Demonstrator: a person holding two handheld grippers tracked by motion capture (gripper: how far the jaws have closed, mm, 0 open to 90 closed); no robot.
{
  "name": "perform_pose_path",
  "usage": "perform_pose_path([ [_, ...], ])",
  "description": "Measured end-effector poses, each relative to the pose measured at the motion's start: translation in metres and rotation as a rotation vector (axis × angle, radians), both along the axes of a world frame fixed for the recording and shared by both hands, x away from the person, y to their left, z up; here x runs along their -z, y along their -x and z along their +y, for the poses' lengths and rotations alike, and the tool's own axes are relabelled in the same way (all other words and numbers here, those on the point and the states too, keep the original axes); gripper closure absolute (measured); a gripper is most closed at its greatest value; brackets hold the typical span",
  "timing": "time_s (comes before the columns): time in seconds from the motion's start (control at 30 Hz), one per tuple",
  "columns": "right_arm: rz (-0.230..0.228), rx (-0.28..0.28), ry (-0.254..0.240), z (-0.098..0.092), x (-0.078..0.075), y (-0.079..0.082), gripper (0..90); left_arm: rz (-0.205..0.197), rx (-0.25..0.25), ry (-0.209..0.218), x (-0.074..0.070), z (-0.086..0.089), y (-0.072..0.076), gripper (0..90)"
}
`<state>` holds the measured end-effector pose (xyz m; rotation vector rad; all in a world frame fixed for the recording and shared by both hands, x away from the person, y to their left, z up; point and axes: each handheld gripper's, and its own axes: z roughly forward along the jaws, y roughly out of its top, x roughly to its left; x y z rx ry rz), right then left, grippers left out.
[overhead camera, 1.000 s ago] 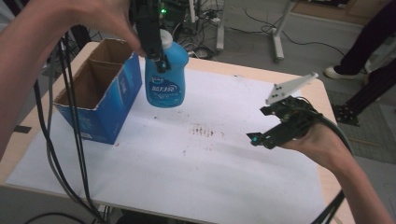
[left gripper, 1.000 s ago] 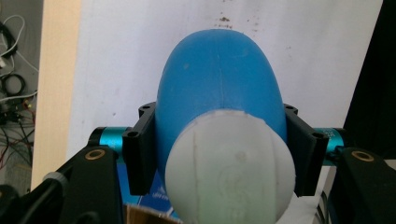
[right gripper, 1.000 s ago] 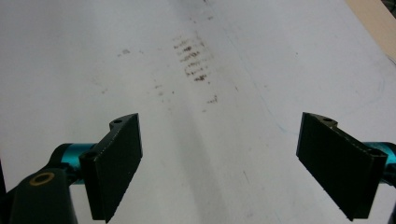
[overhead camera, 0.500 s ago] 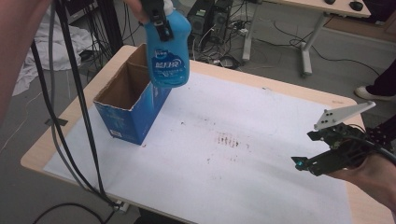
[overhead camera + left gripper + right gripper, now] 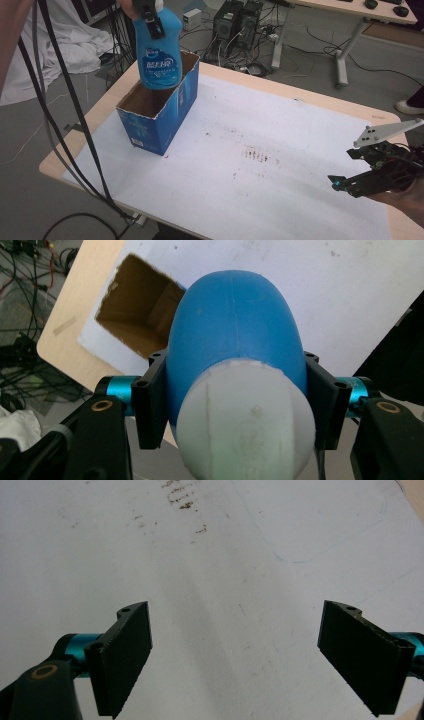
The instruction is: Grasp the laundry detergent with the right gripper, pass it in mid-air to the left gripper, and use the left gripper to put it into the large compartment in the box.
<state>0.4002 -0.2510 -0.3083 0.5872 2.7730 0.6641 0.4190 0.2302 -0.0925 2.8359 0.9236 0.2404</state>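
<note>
A blue plastic bottle [image 5: 159, 55] with a white cap hangs upright over the open top of a blue cardboard box [image 5: 160, 107] at the table's left. My left gripper [image 5: 150, 20] is shut on the bottle near its neck. In the left gripper view the bottle [image 5: 235, 335] sits clamped between both black jaws, its white cap [image 5: 245, 422] nearest the camera, and the box's brown opening [image 5: 137, 315] lies below and to the left. My right gripper [image 5: 350, 185] rests low over the table's right side; its jaws stand wide apart over bare white surface [image 5: 235, 625], holding nothing.
The white table sheet [image 5: 280, 200] carries a brown smudge [image 5: 257, 155] near its middle. Black cables [image 5: 65, 125] hang down at the left. Beyond the table's far edge are computer towers [image 5: 235, 20], floor cables and another desk's legs [image 5: 342, 65].
The left gripper has carried the bottle leftward and up, from beside the box to over its open top. The right gripper has stayed in place.
</note>
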Motion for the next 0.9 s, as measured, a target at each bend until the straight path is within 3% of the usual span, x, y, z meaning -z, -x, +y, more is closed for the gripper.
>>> perform_pose_path([
  [0.27, 0.002, -0.001, 0.004, 0.001, 0.001, 0.0, 13.6, 0.008, -0.081, -0.002, 0.009, 0.009, -0.001, 38.2],
  [0.7, -0.002, 0.012, 0.019, 0.001, 0.005, 0.002, 13.6, 0.039, -0.076, -0.036, 0.031, 0.01, -0.005, 38.2],
  [0.9, -0.005, 0.003, 0.023, 0.002, 0.006, 0.001, 13.6, 0.048, -0.088, -0.023, 0.042, 0.014, -0.005, 38.2],
])
